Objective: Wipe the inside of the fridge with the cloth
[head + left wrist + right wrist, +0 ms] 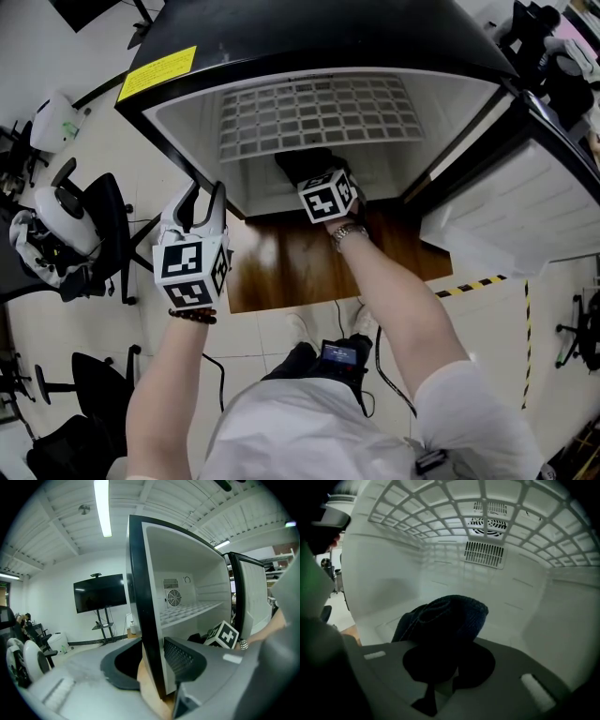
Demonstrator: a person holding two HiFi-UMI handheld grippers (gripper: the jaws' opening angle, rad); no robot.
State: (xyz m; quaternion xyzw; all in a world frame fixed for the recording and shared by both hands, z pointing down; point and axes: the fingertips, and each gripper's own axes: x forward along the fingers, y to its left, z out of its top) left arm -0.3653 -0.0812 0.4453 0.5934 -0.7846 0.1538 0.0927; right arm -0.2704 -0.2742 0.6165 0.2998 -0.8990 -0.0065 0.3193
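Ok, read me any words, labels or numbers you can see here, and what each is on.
Yellow label on the fridge top: print too blurred to read.
Marker cubes: square patterns only, no words.
Nothing else readable.

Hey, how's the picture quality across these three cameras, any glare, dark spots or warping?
Head view: evenly lit and sharp, fridge edges bowed by the wide lens. Left gripper view: strong fisheye, ceiling light blown out. Right gripper view: dim, the cloth nearly black, its detail lost.
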